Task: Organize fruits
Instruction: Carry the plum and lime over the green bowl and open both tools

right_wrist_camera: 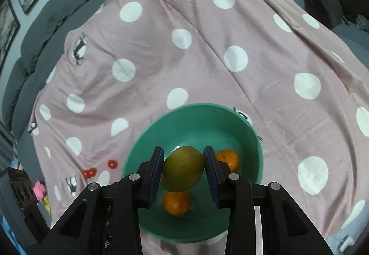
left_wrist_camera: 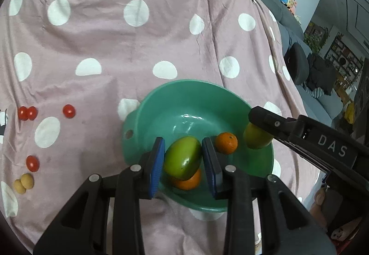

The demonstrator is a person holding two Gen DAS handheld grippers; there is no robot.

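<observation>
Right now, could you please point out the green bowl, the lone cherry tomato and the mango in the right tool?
Green bowl (left_wrist_camera: 184, 84), left wrist view, far rim.
Lone cherry tomato (left_wrist_camera: 69, 111), left wrist view, centre.
Mango (right_wrist_camera: 183, 168), right wrist view, middle.

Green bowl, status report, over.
Left gripper and right gripper each shut on a mango over green bowl. Two oranges inside. Nothing blocking.

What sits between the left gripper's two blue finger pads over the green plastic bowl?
A green mango, held between the left gripper pads above an orange in the green plastic bowl, per the left wrist view.
</observation>
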